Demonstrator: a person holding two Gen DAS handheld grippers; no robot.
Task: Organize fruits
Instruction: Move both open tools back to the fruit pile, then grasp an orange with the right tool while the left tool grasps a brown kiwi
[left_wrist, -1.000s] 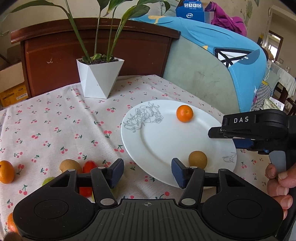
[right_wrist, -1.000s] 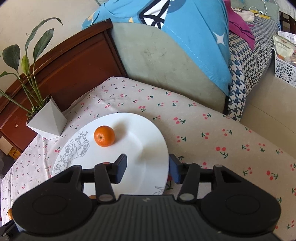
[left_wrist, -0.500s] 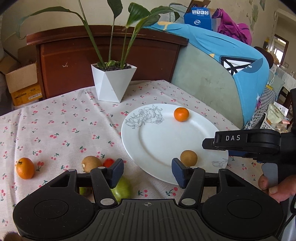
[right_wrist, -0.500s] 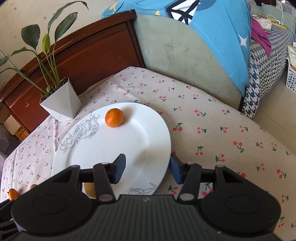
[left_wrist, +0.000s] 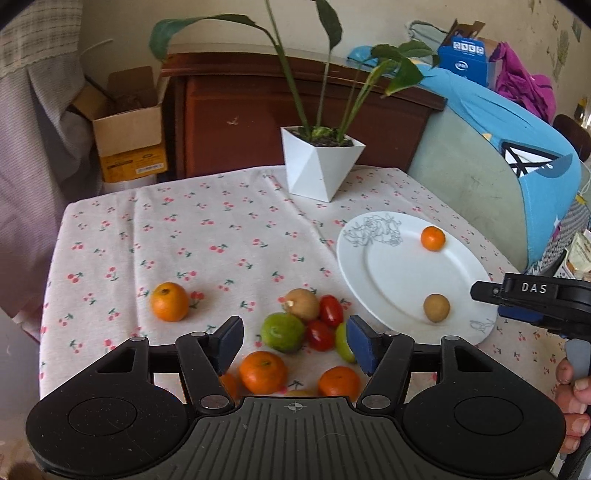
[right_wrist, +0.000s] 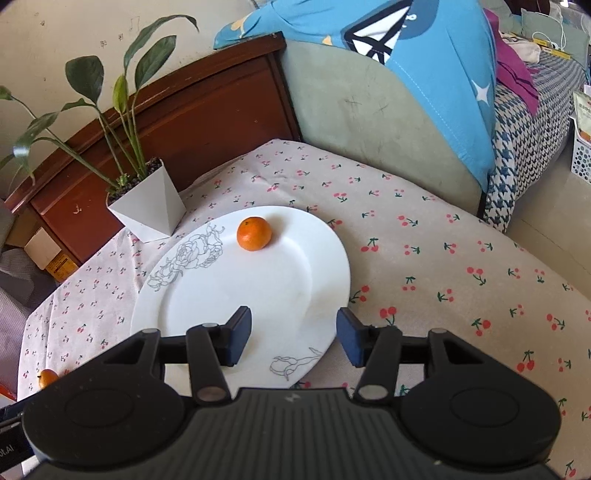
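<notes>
On the cherry-print tablecloth a lone orange mandarin sits at the left, and just right of it a loose cluster of fruit — a green lime, a brown kiwi, red cherry tomatoes and more oranges — lies under the left gripper, whose blue-padded fingers are spread apart around nothing. Further right, the white round plate with a grey flower drawing holds a small orange and a second brown kiwi. The right gripper hangs over the plate's near rim, fingers apart and empty.
</notes>
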